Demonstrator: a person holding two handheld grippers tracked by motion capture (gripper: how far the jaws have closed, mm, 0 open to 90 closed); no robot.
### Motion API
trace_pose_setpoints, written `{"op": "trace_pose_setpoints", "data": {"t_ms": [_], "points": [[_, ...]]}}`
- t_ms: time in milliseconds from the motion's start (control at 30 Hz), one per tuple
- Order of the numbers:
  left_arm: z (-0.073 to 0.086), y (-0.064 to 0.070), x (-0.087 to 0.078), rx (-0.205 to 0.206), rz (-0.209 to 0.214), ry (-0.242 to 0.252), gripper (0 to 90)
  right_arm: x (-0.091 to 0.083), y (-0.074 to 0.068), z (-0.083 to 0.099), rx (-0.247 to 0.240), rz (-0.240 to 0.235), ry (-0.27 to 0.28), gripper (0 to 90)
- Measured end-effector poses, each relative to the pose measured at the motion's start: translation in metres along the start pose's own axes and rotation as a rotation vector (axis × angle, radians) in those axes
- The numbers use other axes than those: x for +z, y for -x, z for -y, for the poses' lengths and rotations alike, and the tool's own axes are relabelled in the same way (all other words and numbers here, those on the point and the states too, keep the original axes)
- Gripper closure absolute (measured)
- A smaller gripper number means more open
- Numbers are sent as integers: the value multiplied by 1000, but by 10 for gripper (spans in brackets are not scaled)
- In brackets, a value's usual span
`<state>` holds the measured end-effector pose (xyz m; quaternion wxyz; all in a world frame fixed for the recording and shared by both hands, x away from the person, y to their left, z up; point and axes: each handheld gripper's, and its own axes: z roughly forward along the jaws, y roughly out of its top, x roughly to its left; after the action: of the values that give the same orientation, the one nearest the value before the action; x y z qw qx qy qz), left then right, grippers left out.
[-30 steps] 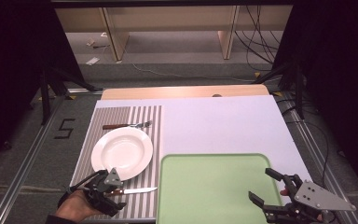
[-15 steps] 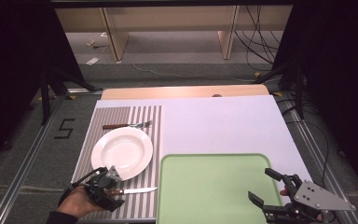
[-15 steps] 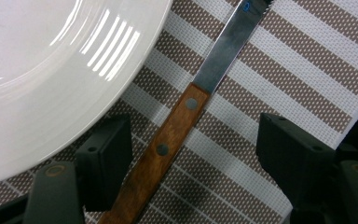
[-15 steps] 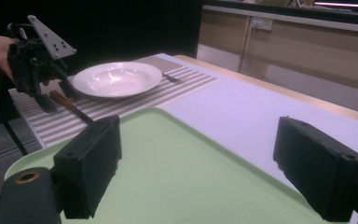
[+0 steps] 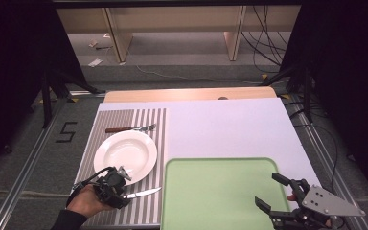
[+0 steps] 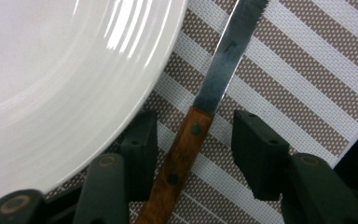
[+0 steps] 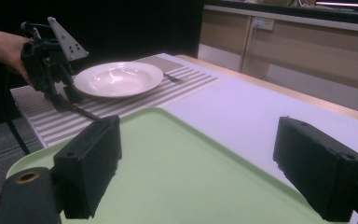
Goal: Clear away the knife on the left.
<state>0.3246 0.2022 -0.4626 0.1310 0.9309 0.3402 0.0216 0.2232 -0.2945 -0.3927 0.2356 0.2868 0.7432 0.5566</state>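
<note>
While my left gripper point(image 6: 193, 140) straddles the knife point(image 6: 200, 116) handle on the striped placemat point(image 6: 279, 88), jaws parted and not yet pinching, the plate point(image 6: 60, 70) sits just beside; my right gripper point(image 7: 196, 168) hovers spread over the green tray point(image 7: 177, 172).

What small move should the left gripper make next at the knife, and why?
Probably close the left gripper on the knife: its open jaws already sit either side of the wooden handle, which lies flat on the striped mat beside the plate, not yet gripped.
</note>
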Motion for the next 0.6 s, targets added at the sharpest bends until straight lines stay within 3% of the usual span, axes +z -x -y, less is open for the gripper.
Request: {"op": "trace_pose_setpoints", "data": {"t_ms": [133,167,200,233,400,600], "points": [[-5,2,0,63,-24,-43,580,0,0,0,-1,-2,1,162],[-5,6,-1,23,-26,-69,599,0,0,0,-1,-1,-1,162],[-7,3,0,72,-35,-68,631,0,0,0,-1,-1,-1,162],[-7,7,-1,32,-31,-93,643,0,0,0,-1,-1,0,163],[-12,10,0,48,-16,-136,751,0,0,0,-3,0,0,163],[-13,8,1,41,-7,-138,771,0,0,0,-4,2,1,162]]}}
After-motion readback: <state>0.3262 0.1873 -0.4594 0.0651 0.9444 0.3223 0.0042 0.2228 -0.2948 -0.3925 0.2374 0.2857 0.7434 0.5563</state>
